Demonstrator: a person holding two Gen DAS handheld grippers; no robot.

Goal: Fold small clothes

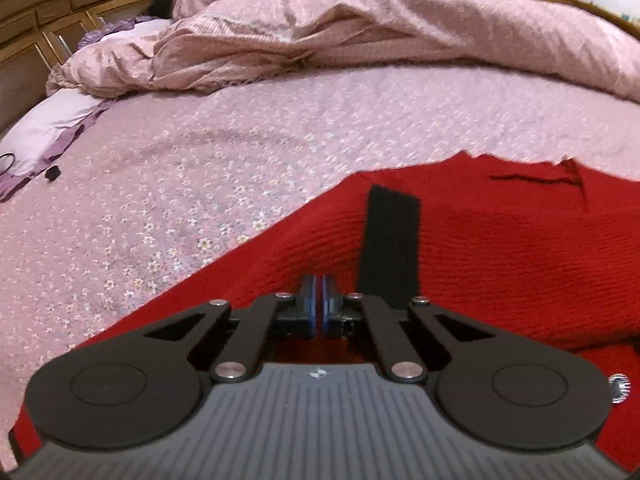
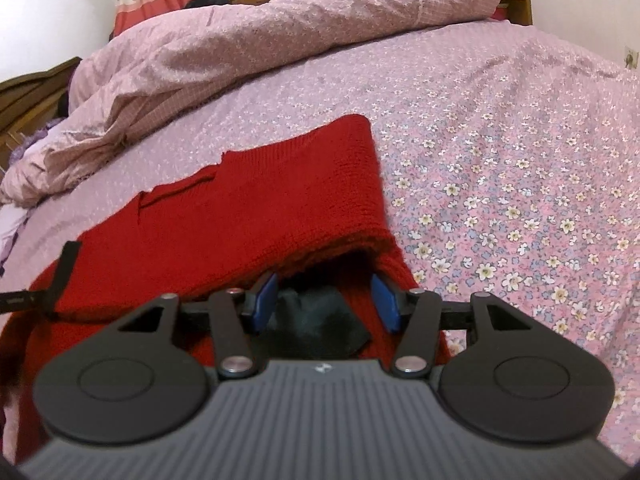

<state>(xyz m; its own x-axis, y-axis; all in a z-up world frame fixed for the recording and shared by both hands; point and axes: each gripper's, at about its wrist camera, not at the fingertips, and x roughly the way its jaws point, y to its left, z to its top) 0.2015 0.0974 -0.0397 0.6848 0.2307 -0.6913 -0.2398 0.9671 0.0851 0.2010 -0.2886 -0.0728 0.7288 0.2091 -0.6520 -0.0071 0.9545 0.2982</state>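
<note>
No readable text, label, brand name or number in either view, only a small pale emblem on the ribbed grey body of the left gripper, the same mark on the right gripper's body, too small to make out

A pink flowered bedsheet covered the bed. A crumpled pink duvet lay along its far side, near a lilac pillow and the wooden headboard.
</note>
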